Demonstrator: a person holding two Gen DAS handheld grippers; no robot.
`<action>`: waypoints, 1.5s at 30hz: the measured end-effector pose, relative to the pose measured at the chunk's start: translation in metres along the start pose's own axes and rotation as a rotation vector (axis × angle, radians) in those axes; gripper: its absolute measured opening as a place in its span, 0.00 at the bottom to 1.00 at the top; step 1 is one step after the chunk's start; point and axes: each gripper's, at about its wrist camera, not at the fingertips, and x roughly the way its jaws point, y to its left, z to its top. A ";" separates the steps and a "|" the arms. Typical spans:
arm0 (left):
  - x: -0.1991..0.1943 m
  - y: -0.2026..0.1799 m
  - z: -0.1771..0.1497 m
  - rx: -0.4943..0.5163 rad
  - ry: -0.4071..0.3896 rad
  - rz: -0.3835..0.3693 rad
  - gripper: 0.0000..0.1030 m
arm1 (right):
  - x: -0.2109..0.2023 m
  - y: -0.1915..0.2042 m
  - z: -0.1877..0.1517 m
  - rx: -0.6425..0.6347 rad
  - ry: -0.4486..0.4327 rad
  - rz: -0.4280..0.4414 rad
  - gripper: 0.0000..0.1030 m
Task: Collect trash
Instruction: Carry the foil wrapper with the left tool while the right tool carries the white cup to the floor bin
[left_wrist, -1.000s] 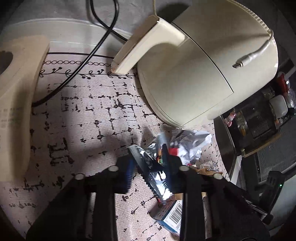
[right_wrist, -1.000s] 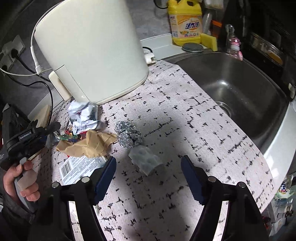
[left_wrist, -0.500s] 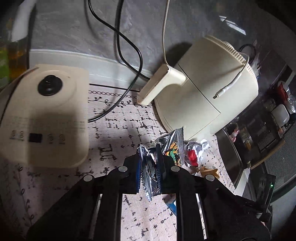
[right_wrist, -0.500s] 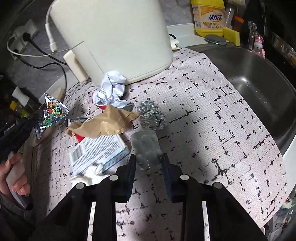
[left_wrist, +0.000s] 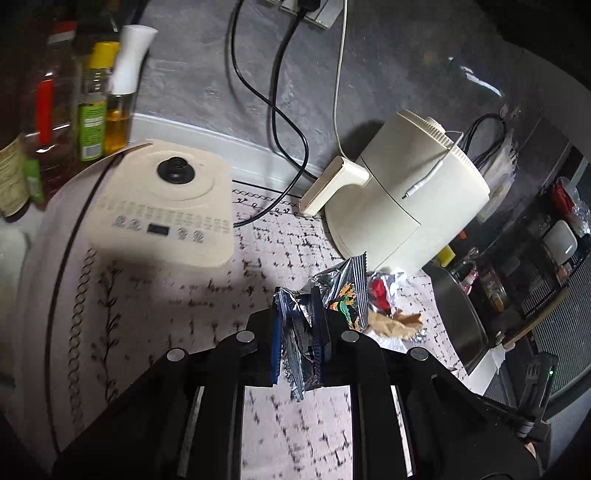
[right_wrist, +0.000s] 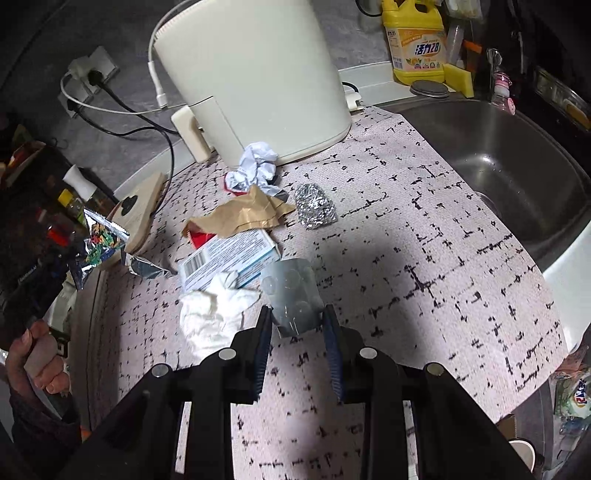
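Snack wrapper (left_wrist: 314, 314) is clamped in the left gripper (left_wrist: 298, 332), held clear of the counter for carrying off. Grey plastic piece (right_wrist: 291, 299) is pinched by the right gripper (right_wrist: 297, 332) beside the tissue (right_wrist: 214, 314); remaining trash sits near the air fryer (right_wrist: 255, 74).

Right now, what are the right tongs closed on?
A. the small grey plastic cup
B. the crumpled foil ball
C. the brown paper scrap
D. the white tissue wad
A: the right tongs pinch the small grey plastic cup between their pads, while the foil ball, brown paper scrap and white tissue wad lie loose on the mat.
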 end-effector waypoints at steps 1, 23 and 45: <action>-0.007 0.001 -0.005 -0.008 -0.002 0.007 0.14 | -0.004 0.000 -0.004 -0.006 0.001 0.010 0.27; -0.114 -0.105 -0.131 0.042 0.030 0.084 0.14 | -0.115 -0.077 -0.105 -0.020 -0.013 0.141 0.27; -0.045 -0.257 -0.258 0.268 0.304 -0.173 0.14 | -0.194 -0.239 -0.253 0.281 -0.003 -0.080 0.28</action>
